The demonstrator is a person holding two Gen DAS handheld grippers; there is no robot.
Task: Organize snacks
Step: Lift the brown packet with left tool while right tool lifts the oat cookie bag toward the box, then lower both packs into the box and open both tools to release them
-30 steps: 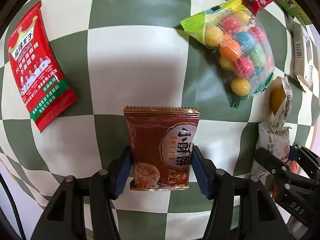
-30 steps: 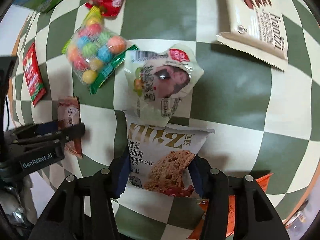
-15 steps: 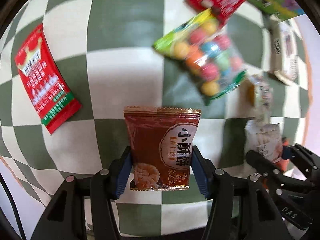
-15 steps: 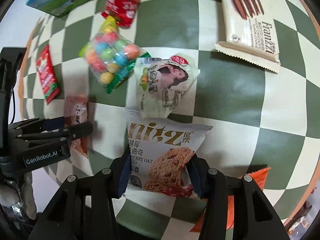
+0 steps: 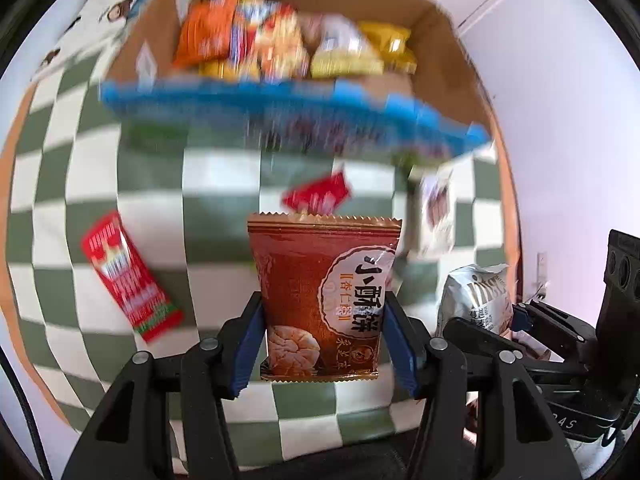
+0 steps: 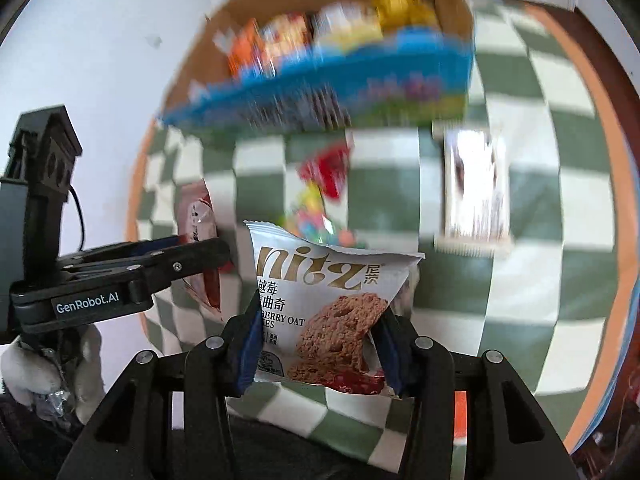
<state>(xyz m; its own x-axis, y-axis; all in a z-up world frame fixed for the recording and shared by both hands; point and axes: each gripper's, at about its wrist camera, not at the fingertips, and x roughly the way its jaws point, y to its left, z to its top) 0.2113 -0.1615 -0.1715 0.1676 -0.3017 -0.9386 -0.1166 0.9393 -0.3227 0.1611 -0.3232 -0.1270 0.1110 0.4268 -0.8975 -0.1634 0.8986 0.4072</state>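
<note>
My left gripper [image 5: 324, 344] is shut on a brown pastry packet [image 5: 324, 292], held above the checkered tablecloth. My right gripper [image 6: 320, 344] is shut on a white oat cookie packet [image 6: 324, 300]; it also shows at the right of the left wrist view [image 5: 476, 300]. An open cardboard box [image 5: 436, 60] with a blue front, holding several snack packets [image 5: 280, 44], stands at the far edge; it also shows in the right wrist view [image 6: 452, 8]. Both views are motion-blurred.
A red sachet [image 5: 128, 280], a small red packet [image 5: 318, 196] and a white packet [image 5: 436, 216] lie on the cloth. In the right wrist view a beige wafer pack [image 6: 476, 188] and a candy bag [image 6: 316, 216] lie ahead. The left gripper [image 6: 160, 268] is at the left.
Both grippers have lifted and tilted up with their packets. The views swung from looking down on the cloth to facing the snack box at the far edge.
</note>
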